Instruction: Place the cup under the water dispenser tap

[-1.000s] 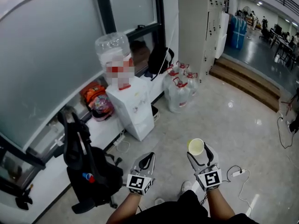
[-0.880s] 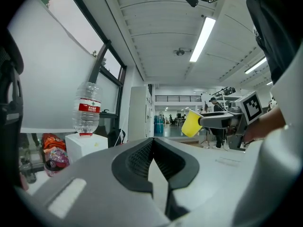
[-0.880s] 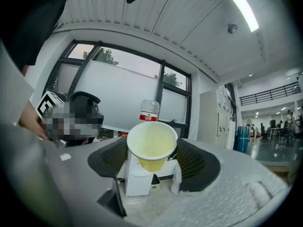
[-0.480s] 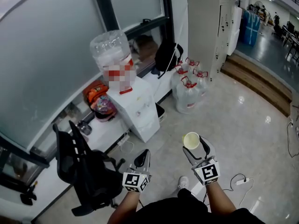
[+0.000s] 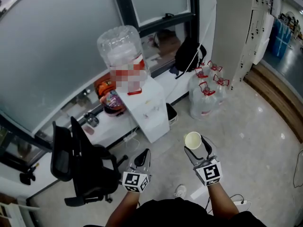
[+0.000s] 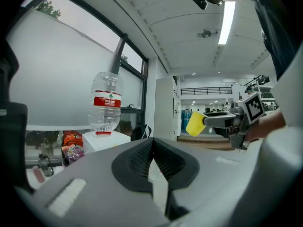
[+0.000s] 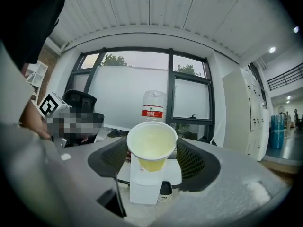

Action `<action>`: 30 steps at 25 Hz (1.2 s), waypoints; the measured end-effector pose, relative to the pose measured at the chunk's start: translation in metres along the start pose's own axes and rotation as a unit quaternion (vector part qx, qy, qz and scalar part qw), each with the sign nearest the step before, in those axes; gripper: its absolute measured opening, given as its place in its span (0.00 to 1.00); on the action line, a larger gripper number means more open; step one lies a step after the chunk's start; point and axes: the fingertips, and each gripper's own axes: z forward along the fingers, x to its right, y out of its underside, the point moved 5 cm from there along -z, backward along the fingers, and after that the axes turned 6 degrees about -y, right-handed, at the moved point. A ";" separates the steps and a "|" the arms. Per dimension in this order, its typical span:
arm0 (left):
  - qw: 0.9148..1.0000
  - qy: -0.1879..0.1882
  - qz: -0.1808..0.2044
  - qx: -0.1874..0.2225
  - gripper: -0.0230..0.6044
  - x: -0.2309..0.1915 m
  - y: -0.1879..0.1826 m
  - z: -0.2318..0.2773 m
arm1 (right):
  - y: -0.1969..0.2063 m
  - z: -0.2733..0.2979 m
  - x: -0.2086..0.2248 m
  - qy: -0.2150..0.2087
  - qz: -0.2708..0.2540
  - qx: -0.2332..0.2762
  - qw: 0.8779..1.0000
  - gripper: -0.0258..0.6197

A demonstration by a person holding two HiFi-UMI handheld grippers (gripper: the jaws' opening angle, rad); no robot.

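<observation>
Aiming for the water dispenser (image 5: 150, 112) at ten o'clock, carry the cup (image 5: 193, 139) level; your right hand-held gripper (image 5: 200, 148) pinches it, and the left hand-held gripper (image 5: 143, 158) is pressed together, empty.

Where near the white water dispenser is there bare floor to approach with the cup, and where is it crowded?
Free: the tiled floor right of the water dispenser, in front of the water jugs; also the strip straight before the dispenser. Crowded: the ledge left of it, piled with bags, and the black office chair at lower left.
</observation>
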 end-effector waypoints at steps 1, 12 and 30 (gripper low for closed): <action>1.000 -0.008 -0.001 -0.001 0.06 0.000 0.000 0.003 | 0.001 0.006 0.005 -0.006 0.005 0.002 1.000 0.54; 0.997 -0.066 -0.015 -0.030 0.06 -0.020 0.016 0.025 | 0.028 0.071 0.025 -0.056 0.025 -0.020 0.998 0.54; 0.994 -0.091 -0.049 -0.046 0.06 -0.143 0.047 0.086 | 0.065 0.226 0.003 -0.107 0.002 -0.108 0.988 0.54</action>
